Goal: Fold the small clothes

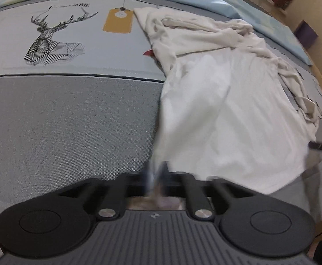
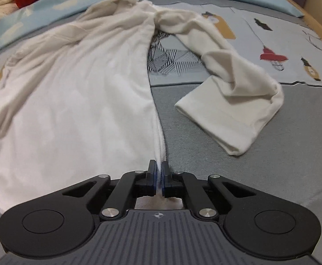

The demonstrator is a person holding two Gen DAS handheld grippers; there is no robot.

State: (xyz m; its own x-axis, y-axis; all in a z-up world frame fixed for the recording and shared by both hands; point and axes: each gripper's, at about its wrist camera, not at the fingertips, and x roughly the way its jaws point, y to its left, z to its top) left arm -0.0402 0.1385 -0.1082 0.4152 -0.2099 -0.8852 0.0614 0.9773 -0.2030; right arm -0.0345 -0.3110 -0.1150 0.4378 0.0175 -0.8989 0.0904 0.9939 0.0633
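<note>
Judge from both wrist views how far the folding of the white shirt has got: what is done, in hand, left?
Done: the white shirt lies spread on the bed cover. In hand: the right gripper is shut on its hem corner; the left gripper is blurred, shut at the opposite corner. Left: no fold shows, and the sleeve lies loose and crumpled.

Left gripper (image 1: 155,174) jaws motion-blurred

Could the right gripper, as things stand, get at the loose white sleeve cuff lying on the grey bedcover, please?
Probably not yet: the right gripper is shut on the white long-sleeved shirt's hem edge. The loose white sleeve cuff lies uncovered on the grey bedcover, so the way is free once it lets go.
</note>
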